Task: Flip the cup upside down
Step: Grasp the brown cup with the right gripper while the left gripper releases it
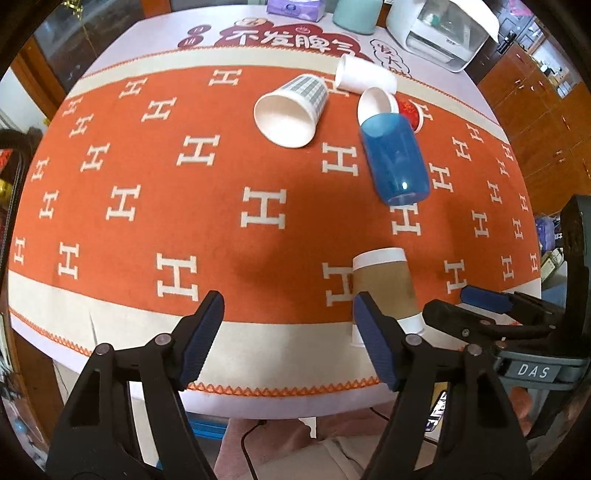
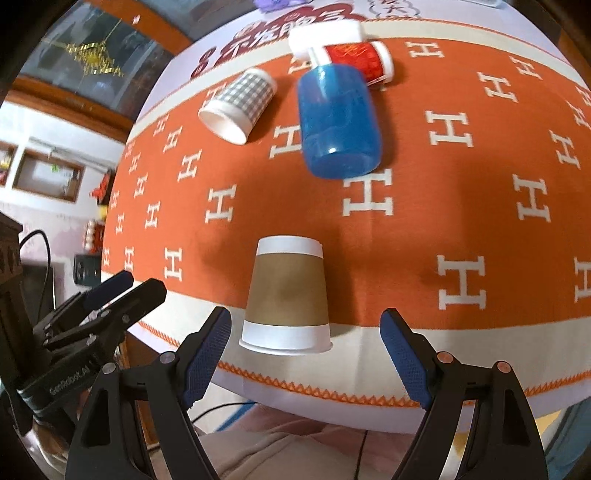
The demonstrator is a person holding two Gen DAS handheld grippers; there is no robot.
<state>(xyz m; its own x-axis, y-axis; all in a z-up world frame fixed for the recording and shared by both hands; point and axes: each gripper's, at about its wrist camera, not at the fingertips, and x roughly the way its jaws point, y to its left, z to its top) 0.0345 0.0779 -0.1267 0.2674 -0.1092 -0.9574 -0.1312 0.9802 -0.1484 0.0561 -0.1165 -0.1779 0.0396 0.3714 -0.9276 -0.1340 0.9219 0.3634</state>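
A brown paper cup with white bands (image 2: 286, 295) stands upside down, rim on the cloth, near the table's front edge; it also shows in the left wrist view (image 1: 384, 284). My right gripper (image 2: 306, 354) is open, its fingers apart on either side of the cup's rim without touching it. My left gripper (image 1: 288, 339) is open and empty, just left of the cup. The right gripper (image 1: 454, 306) shows from the side in the left wrist view, and the left gripper (image 2: 136, 288) in the right wrist view.
On the orange H-patterned cloth (image 1: 221, 206) lie a blue plastic cup (image 1: 395, 158), a grey checked paper cup (image 1: 291, 110), a white cup (image 1: 364, 77) and a red-patterned cup (image 2: 358, 61), all on their sides. A white appliance (image 1: 439, 29) and a green container (image 1: 356, 14) stand at the back.
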